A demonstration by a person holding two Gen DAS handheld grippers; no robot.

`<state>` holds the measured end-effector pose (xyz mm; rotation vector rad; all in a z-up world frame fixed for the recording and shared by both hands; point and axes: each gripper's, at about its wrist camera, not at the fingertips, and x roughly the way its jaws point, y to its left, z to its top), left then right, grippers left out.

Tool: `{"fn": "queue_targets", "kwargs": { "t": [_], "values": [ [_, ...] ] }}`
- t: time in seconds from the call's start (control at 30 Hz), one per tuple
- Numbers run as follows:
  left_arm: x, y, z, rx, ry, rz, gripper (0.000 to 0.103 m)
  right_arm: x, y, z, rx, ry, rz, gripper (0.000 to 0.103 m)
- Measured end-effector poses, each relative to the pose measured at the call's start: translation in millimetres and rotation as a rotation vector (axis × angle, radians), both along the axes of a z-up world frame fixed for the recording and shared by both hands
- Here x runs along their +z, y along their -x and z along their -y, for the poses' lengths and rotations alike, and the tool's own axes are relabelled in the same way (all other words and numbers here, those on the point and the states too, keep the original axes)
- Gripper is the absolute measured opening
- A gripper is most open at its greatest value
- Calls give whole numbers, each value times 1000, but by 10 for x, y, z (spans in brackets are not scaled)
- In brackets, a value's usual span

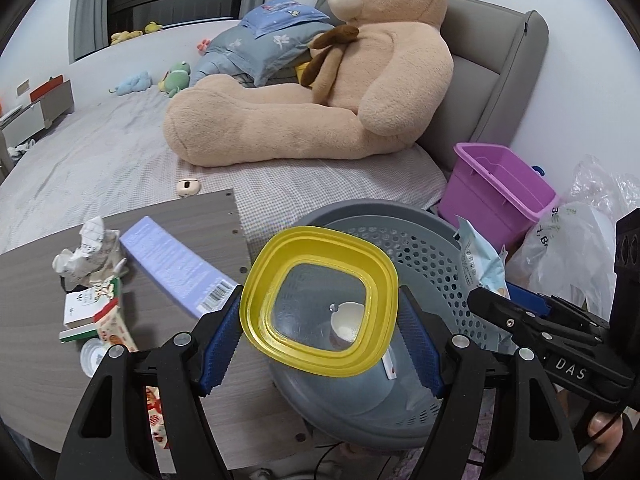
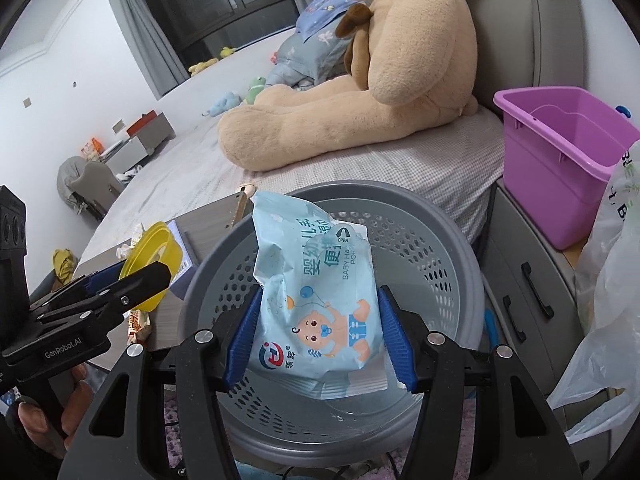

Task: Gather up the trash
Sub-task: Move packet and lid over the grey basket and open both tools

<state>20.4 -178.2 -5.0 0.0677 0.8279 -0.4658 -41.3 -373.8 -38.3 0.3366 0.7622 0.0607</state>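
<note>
Left claw [image 1: 320,320] gripped the yellow lid [image 1: 320,300] by its edges above the grey perforated basket [image 1: 424,256]. Right claw [image 2: 316,336] clamped a pale blue wipes packet [image 2: 316,304] over the same basket. Crumpled paper [image 1: 86,254] and cartons [image 1: 96,308] lay on the surface [image 1: 36,360].

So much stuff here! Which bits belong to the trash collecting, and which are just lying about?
Part of the job:
- yellow lid, held by the left hand-held gripper
- wipes packet, held by the right hand-held gripper
- grey basket
- crumpled paper

Just lying about:
- teddy bear
- purple bin
</note>
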Motion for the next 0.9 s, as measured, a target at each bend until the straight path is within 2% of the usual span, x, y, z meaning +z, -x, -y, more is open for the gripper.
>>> {"fn": "queue_targets", "kwargs": {
  "t": [0.47, 0.53, 0.6, 0.9],
  "values": [
    [-71, -21, 180, -31, -17, -11, 74, -43, 10, 63, -21, -5, -9, 58],
    [-69, -20, 182, -29, -18, -12, 78, -37, 19, 72, -25, -4, -6, 61],
    [-62, -15, 170, -26, -13, -10, 81, -25, 37, 73, -33, -4, 1, 69],
    [-51, 5, 143, -15, -14, -3, 82, -18, 46, 89, -35, -4, 6, 71]
  ]
}}
